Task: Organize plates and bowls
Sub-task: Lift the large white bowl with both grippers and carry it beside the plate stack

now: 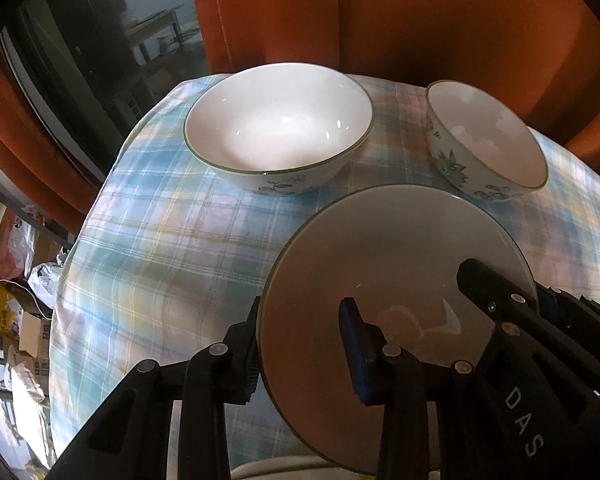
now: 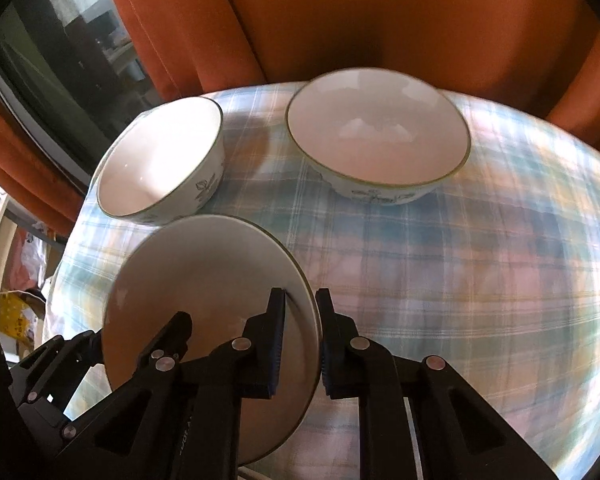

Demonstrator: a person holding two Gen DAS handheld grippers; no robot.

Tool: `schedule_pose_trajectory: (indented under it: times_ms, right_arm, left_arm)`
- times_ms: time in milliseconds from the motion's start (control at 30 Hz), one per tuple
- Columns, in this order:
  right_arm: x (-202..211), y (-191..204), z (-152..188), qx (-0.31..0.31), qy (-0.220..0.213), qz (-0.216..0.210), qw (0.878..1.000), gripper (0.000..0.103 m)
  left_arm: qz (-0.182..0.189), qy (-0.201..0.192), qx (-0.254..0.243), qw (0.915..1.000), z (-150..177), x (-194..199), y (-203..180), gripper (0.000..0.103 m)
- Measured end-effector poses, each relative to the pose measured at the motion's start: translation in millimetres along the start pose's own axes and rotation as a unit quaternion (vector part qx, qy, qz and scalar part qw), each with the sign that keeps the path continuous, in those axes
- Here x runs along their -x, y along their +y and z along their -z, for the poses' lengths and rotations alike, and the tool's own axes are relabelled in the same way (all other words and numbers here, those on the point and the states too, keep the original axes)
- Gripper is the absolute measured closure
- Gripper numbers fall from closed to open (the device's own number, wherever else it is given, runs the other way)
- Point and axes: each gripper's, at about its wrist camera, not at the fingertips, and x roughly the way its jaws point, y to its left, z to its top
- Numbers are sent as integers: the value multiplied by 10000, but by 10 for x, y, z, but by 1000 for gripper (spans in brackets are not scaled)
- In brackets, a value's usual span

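**Both grippers clamped on one plate**

Fingers [image 1: 354,354] with blue ribbed pads pinching the plate [image 1: 396,256] rim: left gripper [image 1: 300,354] at its left edge, right gripper [image 2: 302,346] at its right. Round, glossy, green-rimmed, tilted above plaid tablecloth [image 2: 460,280]. Beyond, empty wide bowl [image 1: 278,124] and deeper floral bowl [image 1: 486,140]. Orange curtain [image 2: 340,20] behind.

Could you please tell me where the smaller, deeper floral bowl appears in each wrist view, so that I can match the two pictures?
Left wrist view: the smaller bowl sits at upper right, just beyond the gripped plate.
Right wrist view: the same bowl sits at upper left, again just beyond the plate.
Shared landmark: the wide shallow bowl on the plaid tablecloth.
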Motion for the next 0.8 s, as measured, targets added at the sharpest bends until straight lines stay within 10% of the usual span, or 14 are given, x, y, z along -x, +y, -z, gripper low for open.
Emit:
schedule_pose_trajectory:
  times_ms: [800]
  right_arm:
    - [1465,-230,371,-491,-1039,628,9914,84]
  left_arm:
    - [717,-911,-522,9919,282,1232,-352,68]
